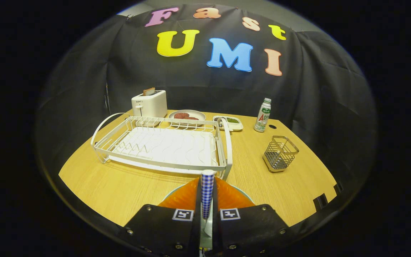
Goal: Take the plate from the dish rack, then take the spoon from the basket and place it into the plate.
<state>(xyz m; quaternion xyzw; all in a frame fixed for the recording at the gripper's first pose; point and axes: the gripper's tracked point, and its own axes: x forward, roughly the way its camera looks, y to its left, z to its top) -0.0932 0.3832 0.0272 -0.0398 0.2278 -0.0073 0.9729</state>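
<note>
Staged kitchen booth: wooden table (120, 185) bearing toaster (150, 103), dish rack (162, 146), and wire basket (279, 153) before a black cloth wall (316, 89).

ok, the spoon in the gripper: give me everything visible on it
The spoon stands roughly upright between the gripper's two fingers, which are closed on it from both sides. Its handle has a blue-and-white checked pattern, with a pale rounded top end. Lower down, a shiny metal-looking part shows in the gap between the fingers; the bowl's shape cannot be made out. It is held over the orange plate, just in front of the white dish rack. Whether it touches the plate cannot be told.
</note>
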